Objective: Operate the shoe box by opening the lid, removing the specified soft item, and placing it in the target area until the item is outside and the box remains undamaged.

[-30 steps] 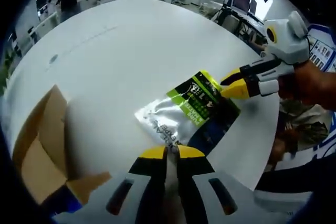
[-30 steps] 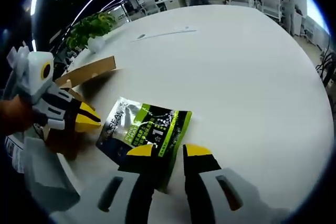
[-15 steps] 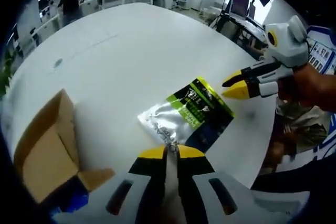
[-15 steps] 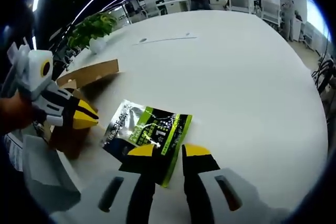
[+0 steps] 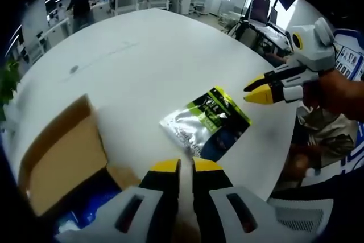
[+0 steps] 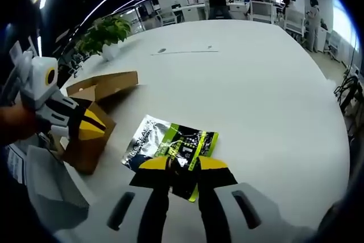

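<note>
Left gripper [image 5: 181,166] hangs just above the near edge of the pouch [image 5: 207,122], its yellow tips almost together with only a thin slit between them and nothing caught in it. Right gripper [image 6: 181,163] sits over the opposite edge of the pouch [image 6: 170,147]; its tips are a little apart, and the dark corner of the pouch lies between or under them, so whether they pinch it cannot be told from that view. In the left gripper view that same right gripper [image 5: 263,90] hovers past the pouch's green end, clear of it, its tips nearly closed and empty, which suggests the pouch is lying free.

The pouch lies flat on the white tabletop [image 5: 142,55], beside the box [image 5: 62,157] and wholly outside it, which looks like the intended resting place: it is far enough from the box that neither gripper need touch the cardboard. The box stands open, a flap [image 6: 105,83] folded away from the pouch, with no tear or crush visible.

The inside of the box is mostly out of sight; something blue shows at its near edge, too blurred to name. The pouch's lettering is too small to read, and no marking of a target area can be made out around it.
</note>
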Available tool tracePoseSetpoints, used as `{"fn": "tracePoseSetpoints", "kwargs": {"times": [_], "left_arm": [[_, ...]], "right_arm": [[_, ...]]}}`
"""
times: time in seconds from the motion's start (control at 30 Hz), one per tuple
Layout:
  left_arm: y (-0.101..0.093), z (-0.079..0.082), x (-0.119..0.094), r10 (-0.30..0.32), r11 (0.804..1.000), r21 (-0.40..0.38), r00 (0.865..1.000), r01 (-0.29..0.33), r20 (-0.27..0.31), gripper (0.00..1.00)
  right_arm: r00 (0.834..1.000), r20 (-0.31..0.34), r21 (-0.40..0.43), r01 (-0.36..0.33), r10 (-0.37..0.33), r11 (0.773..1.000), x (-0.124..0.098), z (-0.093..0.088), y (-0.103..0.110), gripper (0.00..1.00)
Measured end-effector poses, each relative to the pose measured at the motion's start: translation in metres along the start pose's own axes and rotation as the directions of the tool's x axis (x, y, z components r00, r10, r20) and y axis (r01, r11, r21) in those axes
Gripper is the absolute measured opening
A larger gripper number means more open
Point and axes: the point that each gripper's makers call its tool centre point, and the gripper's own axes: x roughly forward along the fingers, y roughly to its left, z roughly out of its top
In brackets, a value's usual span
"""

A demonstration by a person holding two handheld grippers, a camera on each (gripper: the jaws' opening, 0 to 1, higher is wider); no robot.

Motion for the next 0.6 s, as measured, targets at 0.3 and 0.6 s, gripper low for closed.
{"fn": "tracePoseSetpoints", "kwargs": {"times": [0.3,0.6], "left_arm": [[0.003,-0.009,-0.024,0.012,1.0,-0.001,1.0,-0.012,0.017,0.04],[0.008,-0.018,-0.048,0.025,1.0,-0.011,0.999,-0.025,0.038,0.03]], "right_arm": [[1.0,0.028,-0.017,-0.004,0.005,1.0,-0.009,0.006,0.025,0.17],[0.999,0.043,-0.041,-0.018,0.02,0.999,-0.016,0.009,0.05,0.15]]}}
